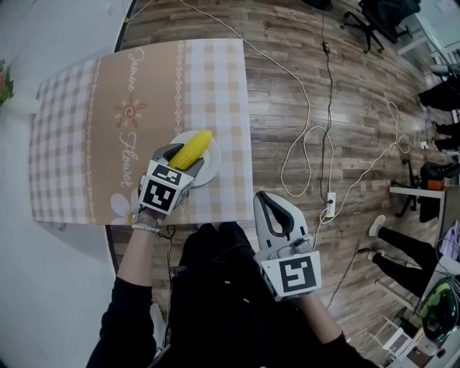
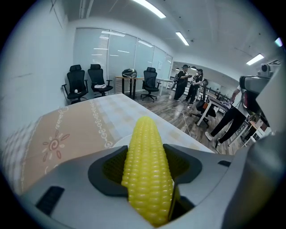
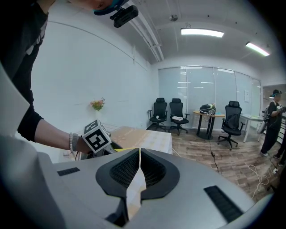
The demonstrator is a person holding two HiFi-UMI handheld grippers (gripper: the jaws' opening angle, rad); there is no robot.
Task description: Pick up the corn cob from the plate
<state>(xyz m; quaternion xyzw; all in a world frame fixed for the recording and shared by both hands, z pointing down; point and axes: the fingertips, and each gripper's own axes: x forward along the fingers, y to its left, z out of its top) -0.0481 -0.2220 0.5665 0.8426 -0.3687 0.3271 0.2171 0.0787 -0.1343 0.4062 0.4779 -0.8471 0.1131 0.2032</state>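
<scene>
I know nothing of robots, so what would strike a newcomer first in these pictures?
The bright yellow corn cob, clamped in the left gripper over the round white plate on the beige checked tablecloth. Next, the right gripper, shut on nothing, held beyond the tablecloth above the wooden plank floor.

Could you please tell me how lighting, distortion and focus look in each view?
Head view: even light, sharp, the wooden floor bowing at the edges. Left gripper view: heavy fisheye with dark corners; the corn cob is sharp up close; ceiling lights blow out. Right gripper view: same fisheye and dark corners, jaws crisp, background clear.
</scene>
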